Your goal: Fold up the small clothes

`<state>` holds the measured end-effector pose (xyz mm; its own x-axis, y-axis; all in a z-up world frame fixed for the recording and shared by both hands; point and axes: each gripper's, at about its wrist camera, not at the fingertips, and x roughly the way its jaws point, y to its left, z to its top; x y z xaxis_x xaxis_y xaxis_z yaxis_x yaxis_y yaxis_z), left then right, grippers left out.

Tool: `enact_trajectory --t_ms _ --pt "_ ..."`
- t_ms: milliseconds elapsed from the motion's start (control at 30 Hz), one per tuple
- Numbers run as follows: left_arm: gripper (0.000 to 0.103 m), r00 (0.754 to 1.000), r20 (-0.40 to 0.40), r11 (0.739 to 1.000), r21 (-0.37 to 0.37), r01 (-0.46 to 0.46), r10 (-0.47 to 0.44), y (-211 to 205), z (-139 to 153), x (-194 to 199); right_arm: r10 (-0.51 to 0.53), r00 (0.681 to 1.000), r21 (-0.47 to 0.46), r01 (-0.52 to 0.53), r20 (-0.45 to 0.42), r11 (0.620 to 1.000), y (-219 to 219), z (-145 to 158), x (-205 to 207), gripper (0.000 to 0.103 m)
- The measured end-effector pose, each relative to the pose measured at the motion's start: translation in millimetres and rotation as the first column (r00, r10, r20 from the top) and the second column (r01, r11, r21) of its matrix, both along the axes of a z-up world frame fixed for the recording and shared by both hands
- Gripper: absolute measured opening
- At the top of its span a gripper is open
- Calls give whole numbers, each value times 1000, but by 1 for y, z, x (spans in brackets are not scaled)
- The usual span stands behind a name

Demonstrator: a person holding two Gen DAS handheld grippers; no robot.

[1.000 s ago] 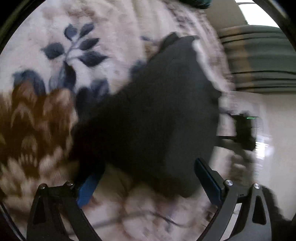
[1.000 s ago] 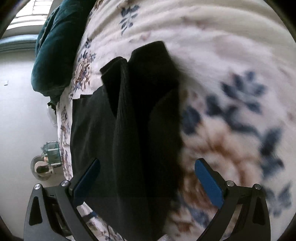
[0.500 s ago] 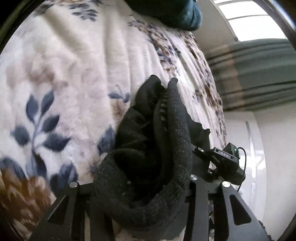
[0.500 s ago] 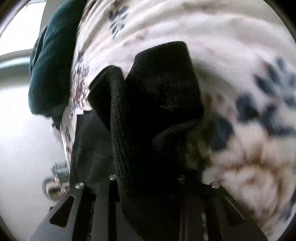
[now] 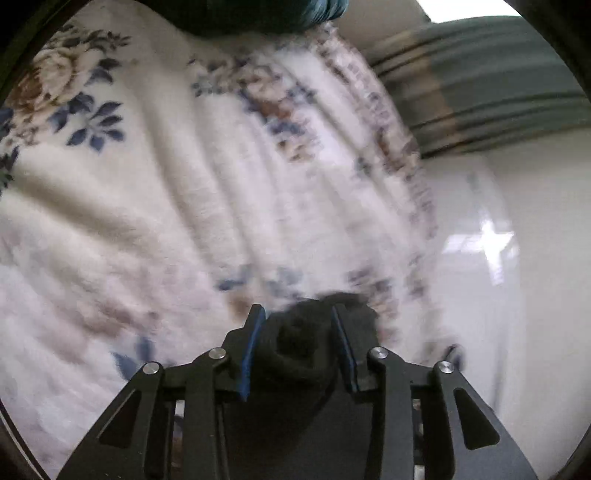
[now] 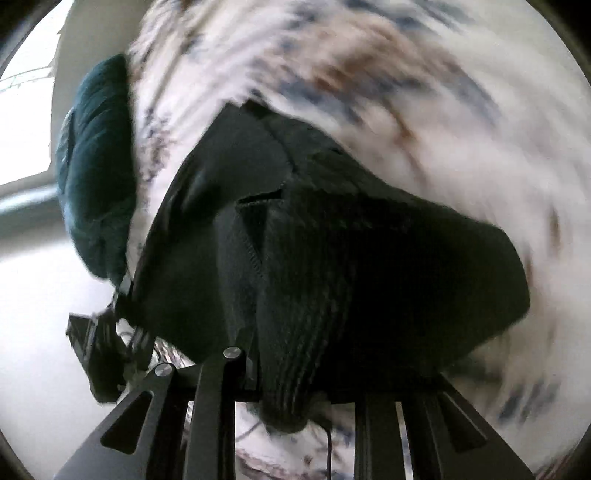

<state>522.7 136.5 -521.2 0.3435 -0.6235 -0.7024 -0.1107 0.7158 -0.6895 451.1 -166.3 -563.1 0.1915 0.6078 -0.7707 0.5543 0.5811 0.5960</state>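
A black knit garment (image 6: 332, 240) is held over a white floral blanket (image 5: 166, 206). My left gripper (image 5: 297, 332) is shut on a bunched edge of the black garment (image 5: 299, 343) between its blue pads. My right gripper (image 6: 295, 369) is shut on another part of the same garment, which drapes over its fingers and hides the fingertips. The cloth hangs wide and fills the middle of the right wrist view.
A dark teal cushion (image 6: 96, 166) lies at the blanket's far end, also in the left wrist view (image 5: 258, 14). A striped curtain (image 5: 480, 81) and a white wall (image 5: 535, 277) are to the right. A small black device (image 6: 96, 350) sits lower left.
Both grippers closed on the black garment and lifted it from the blanket. The left view now looks across the blanket, with only a small bunch of cloth between its pads.
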Motion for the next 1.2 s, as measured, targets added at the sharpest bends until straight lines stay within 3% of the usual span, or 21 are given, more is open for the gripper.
enact_trajectory --t_ms 100,167,267,367,433,500,633,733,800,900,967,1133,1167,1200 --pt "50 1000 -20 1000 25 1 0 2 -11 8 -110 993 10 111 -50 994 -10 -21 -34 33" --pt "65 999 20 999 28 -36 35 8 -1 5 -118 990 -25 117 -81 993 -22 -29 -38 35" --pt "80 993 82 994 68 -85 80 18 27 -9 -90 992 -83 83 -92 993 -37 -21 -43 51" --pt "87 989 95 983 131 -129 117 21 57 -43 -1 996 -166 -13 -84 986 -49 2 -50 56" --pt "88 982 91 972 156 -175 163 22 71 -79 58 994 -304 -83 -90 949 -55 27 -54 63" --pt "89 981 55 958 213 -192 185 18 72 -123 102 991 -348 -127 -89 929 -57 43 -52 62" --pt "89 975 -114 940 306 -150 192 2 33 -200 195 980 -362 -199 -49 911 -55 65 -28 63" --pt "89 946 -290 948 315 -51 147 -12 -26 -239 282 957 -451 -279 -62 848 -42 62 15 63" --pt "89 931 -336 939 343 -18 141 -19 -50 -253 332 941 -476 -321 -65 818 -30 46 50 63" --pt "90 935 -333 921 389 19 122 -28 -72 -257 369 928 -439 -353 -52 826 -20 17 94 63" --pt "103 938 -323 926 377 9 123 -32 -77 -253 387 921 -404 -369 -42 837 -15 -3 119 63" --pt "103 921 -316 881 469 -56 227 -42 -83 -248 383 923 -305 -355 36 884 -8 -34 163 61" --pt "103 919 -312 867 494 -60 241 -46 -83 -247 392 919 -290 -363 46 885 -6 -36 168 56" --pt "103 916 -315 859 509 -57 247 -49 -83 -246 399 915 -299 -365 60 881 -5 -35 171 35"
